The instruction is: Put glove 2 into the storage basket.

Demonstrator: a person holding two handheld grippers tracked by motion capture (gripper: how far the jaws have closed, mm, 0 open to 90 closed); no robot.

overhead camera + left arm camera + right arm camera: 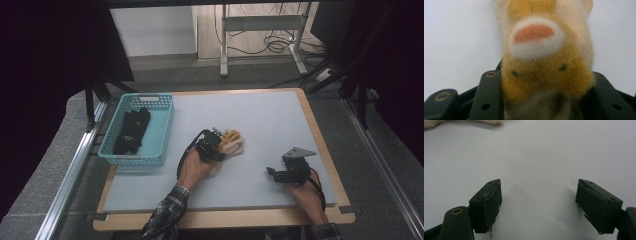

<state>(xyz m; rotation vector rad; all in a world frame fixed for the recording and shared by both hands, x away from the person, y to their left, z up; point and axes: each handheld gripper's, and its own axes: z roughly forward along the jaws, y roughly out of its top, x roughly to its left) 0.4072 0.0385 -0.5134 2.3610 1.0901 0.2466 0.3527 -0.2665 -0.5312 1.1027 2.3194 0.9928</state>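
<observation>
Left gripper (218, 145) down near the middle of the grey mat (270, 115), jaws closed in on a fuzzy yellow-and-cream plush glove (544, 65), pads pressed against both its sides in the left gripper view; orange patch ringed in white just beyond the jaws. Same plush glove (234, 141) lying flat on the mat in the high view, fingers fanned away from the gripper toward the right. Right gripper (537, 205) resting on bare mat well apart to the right, jaws spread wide with nothing between them; a scrap of cream plush at the top left corner of its view. One teal basket (162, 130) at the mat's left edge, well apart from the glove, holding a dark pair of gloves (131, 131); exact count inside hard to tell. Open mat between glove and basket, nothing in between. One wooden tabletop (320, 145) under the mat. Two grippers, two plaid sleeves at the bottom edge.
</observation>
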